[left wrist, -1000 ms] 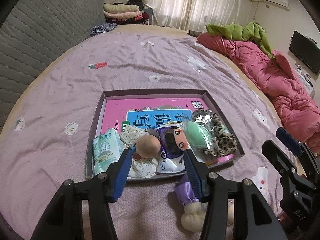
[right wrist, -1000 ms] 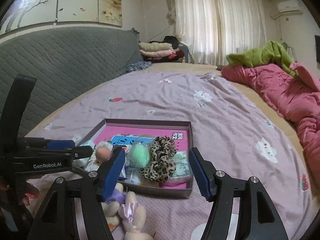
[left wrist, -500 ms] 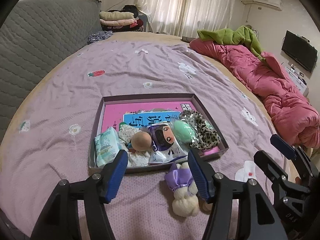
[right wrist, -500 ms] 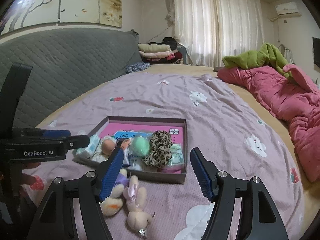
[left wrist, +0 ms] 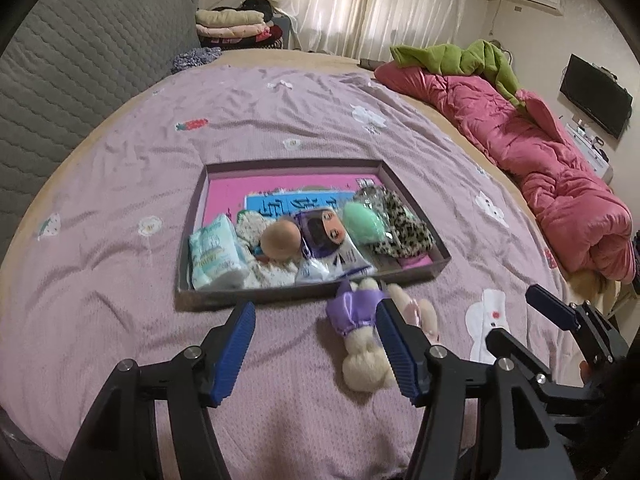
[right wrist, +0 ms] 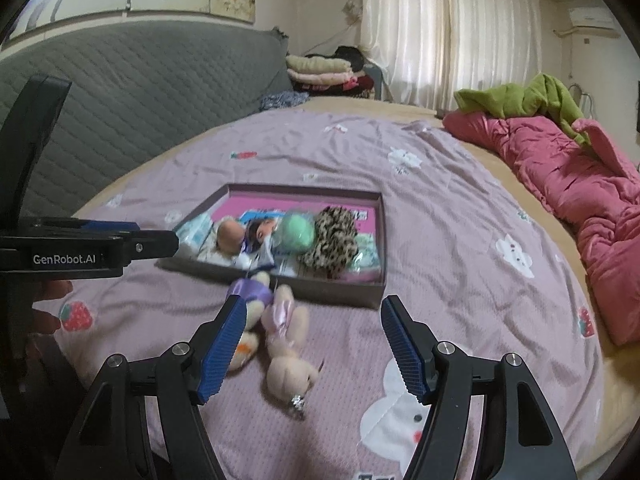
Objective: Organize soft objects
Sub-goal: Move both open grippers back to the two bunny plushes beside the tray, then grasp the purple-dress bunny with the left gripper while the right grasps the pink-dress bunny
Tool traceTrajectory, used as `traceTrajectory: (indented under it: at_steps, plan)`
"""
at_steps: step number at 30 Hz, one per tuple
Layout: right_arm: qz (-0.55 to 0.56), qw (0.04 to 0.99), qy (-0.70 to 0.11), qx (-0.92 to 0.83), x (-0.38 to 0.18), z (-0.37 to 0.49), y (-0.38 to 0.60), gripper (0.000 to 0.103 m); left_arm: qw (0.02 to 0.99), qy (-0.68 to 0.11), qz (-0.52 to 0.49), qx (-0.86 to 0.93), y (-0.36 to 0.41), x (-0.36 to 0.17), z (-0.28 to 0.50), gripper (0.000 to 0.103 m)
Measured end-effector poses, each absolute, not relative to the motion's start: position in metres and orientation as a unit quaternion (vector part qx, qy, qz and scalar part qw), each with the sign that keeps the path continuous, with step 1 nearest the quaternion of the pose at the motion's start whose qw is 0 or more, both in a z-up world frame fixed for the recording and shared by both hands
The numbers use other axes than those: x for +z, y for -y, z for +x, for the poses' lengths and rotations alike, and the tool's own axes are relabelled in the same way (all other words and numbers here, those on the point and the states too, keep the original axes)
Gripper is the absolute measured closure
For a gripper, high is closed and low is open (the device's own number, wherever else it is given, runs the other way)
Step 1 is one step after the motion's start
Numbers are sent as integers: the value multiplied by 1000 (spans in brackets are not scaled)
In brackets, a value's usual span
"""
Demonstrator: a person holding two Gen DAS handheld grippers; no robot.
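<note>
Bed (left wrist: 120,208), lilac printed sheet, carrying all items

Shallow box (left wrist: 304,166) at centre of bed, pink booklet lining its floor. Contents along the near wall, left to right: tissue pack (left wrist: 214,252), cream patterned cloth (left wrist: 250,224), bald doll head (left wrist: 281,237), sachet printed with a dark-haired doll face (left wrist: 324,240), mint-green sponge (left wrist: 362,224), leopard-print scrunchie (left wrist: 400,228)

Outside the box, just beside its near wall: cream plush bunny in purple dress (left wrist: 356,332), lying flat; pink plush bunny (right wrist: 286,344) touching it on the right, metal ring at its near end

Left hand-held gripper (left wrist: 316,344): blue pads wide apart, holding nothing, poised over the sheet near the purple-dressed bunny, its right pad overlapping that toy in view

Right hand-held gripper (right wrist: 312,346): blue pads wide apart, holding nothing, the pink bunny seen between them

Far right: pink quilt (left wrist: 540,156), green garment (left wrist: 460,56) on top
</note>
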State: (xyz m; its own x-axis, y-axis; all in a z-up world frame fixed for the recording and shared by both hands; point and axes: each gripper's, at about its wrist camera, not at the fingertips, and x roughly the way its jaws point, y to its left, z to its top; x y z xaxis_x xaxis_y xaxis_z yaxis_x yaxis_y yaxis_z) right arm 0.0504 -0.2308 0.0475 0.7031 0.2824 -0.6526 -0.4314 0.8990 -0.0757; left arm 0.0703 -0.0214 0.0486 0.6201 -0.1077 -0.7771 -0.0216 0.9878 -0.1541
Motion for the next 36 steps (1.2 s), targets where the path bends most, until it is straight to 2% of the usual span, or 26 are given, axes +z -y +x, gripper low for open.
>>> traceTrajectory:
  at_steps: [13, 36]
  plan:
    - [-154, 888, -382, 206, 7, 52, 219, 31, 864, -492, -92, -58, 44, 3, 71, 41]
    - [-139, 873, -422, 202, -24, 66, 224, 31, 842, -525, -103, -75, 63, -26, 89, 41]
